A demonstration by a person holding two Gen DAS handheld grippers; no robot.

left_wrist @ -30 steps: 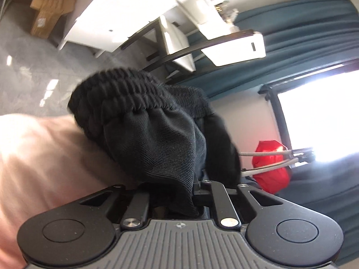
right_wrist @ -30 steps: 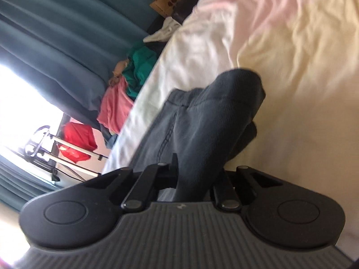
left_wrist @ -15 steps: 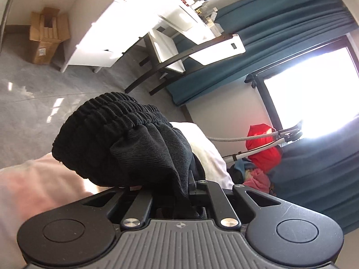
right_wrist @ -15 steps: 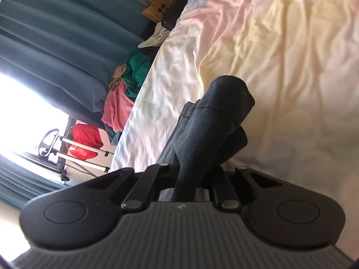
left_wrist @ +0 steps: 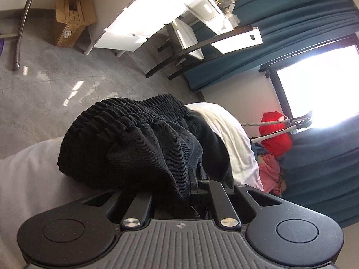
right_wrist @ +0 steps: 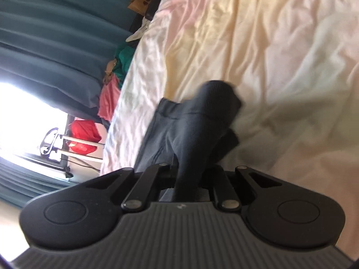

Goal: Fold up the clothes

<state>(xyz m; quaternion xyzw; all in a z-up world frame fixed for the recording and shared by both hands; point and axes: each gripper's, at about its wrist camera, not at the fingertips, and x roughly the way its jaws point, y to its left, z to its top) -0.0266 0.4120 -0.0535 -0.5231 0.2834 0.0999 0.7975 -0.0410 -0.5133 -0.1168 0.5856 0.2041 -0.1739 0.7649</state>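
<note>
A pair of black trousers with a ribbed elastic waistband (left_wrist: 139, 121) lies partly on the bed. My left gripper (left_wrist: 179, 192) is shut on the bunched cloth just below the waistband; its fingertips are hidden by the fabric. In the right wrist view my right gripper (right_wrist: 188, 174) is shut on a fold of the same dark trousers (right_wrist: 202, 121), which rises in a hump above the pale bed sheet (right_wrist: 280, 56). Its fingertips are also hidden in the cloth.
A heap of pink, green and red clothes (right_wrist: 110, 98) lies beside the bed under teal curtains (right_wrist: 56, 33). A white desk (left_wrist: 139, 22), a dark chair (left_wrist: 186, 51) and a cardboard box (left_wrist: 69, 22) stand on the grey floor. A bright window (left_wrist: 318, 83) is at right.
The left gripper has swung with the waistband so more floor and desk show. The right gripper has carried its fold further over the sheet; the view is blurred by motion.
</note>
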